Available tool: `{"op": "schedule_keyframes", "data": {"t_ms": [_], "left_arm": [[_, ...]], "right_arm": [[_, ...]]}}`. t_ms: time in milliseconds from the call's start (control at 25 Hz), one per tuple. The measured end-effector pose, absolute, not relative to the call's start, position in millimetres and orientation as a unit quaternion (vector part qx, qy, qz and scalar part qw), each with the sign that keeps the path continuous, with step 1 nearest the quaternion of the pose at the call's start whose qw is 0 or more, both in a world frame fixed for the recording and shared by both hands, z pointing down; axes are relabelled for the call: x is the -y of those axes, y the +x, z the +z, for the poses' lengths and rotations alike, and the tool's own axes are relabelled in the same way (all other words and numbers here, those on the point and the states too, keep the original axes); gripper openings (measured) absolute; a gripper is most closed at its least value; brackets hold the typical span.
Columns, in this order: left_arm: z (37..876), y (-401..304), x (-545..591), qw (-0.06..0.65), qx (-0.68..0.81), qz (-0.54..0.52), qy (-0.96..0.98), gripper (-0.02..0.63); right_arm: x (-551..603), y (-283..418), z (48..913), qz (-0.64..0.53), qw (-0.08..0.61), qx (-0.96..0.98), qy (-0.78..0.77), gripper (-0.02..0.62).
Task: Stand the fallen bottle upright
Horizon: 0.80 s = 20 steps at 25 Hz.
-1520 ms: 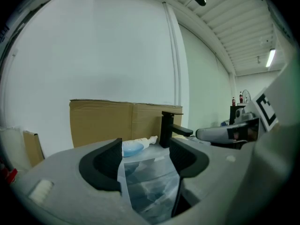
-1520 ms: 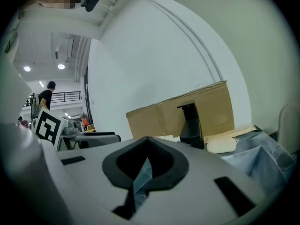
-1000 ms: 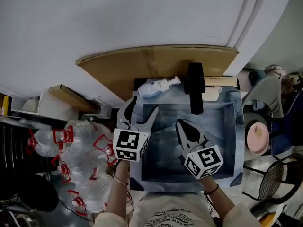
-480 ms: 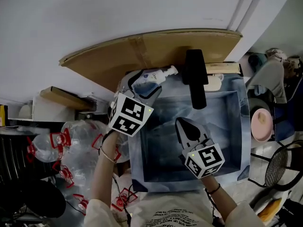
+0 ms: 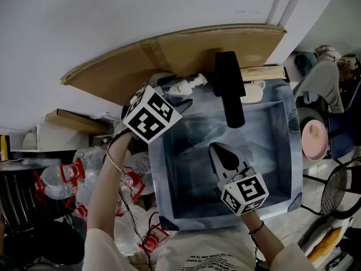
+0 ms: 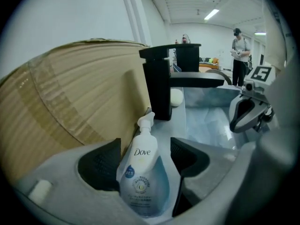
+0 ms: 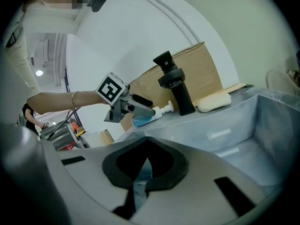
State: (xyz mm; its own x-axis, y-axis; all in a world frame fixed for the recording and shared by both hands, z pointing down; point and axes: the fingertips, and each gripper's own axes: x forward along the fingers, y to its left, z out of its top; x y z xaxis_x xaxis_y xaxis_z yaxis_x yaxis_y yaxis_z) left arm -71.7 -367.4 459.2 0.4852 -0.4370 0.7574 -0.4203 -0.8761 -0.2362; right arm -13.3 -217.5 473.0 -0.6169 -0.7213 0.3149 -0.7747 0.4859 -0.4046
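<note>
A white and blue Dove pump bottle (image 5: 189, 84) lies on its side on the back left rim of the steel sink (image 5: 289, 151), pump pointing at the black faucet (image 5: 228, 95). My left gripper (image 5: 174, 92) straddles the bottle (image 6: 143, 172), one pad on each side. Its jaws have just been opening, and I see no squeeze on the bottle. In the right gripper view the left gripper (image 7: 140, 106) hangs over the bottle (image 7: 152, 113). My right gripper (image 5: 220, 151) hovers over the basin with its jaws (image 7: 145, 158) shut on nothing.
A sheet of cardboard (image 5: 169, 55) leans against the wall behind the sink. A bar of soap (image 5: 254, 92) lies right of the faucet. Several large water bottles (image 5: 67, 174) crowd the floor at the left. A pink plate (image 5: 314, 140) sits at the right.
My left gripper has gone from above the basin to the back left rim, rolling as it went, and now has the bottle between its jaws. The right gripper has sunk slightly.
</note>
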Motion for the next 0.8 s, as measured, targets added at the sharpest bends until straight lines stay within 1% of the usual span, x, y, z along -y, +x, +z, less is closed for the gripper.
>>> {"op": "schedule_keyframes", "data": {"t_ms": [400,560,800], "left_arm": [[483.4,-62.5,375.6,-0.015,-0.192,-0.5,-0.845,0.318],[489.3,-60.9,377.1,-0.036,-0.18,-0.511,-0.839,0.318],[500.0,-61.7,377.3,-0.047,-0.168,-0.527,-0.832,0.316]], "right_arm": [[205.9,-8.9,484.8,0.28,0.053,0.852,0.439,0.003],[201.8,-8.0,487.3,0.287,0.054,0.85,0.439,0.003],[202.7,-2.7,487.1,0.288,0.05,0.847,0.444,0.003]]}}
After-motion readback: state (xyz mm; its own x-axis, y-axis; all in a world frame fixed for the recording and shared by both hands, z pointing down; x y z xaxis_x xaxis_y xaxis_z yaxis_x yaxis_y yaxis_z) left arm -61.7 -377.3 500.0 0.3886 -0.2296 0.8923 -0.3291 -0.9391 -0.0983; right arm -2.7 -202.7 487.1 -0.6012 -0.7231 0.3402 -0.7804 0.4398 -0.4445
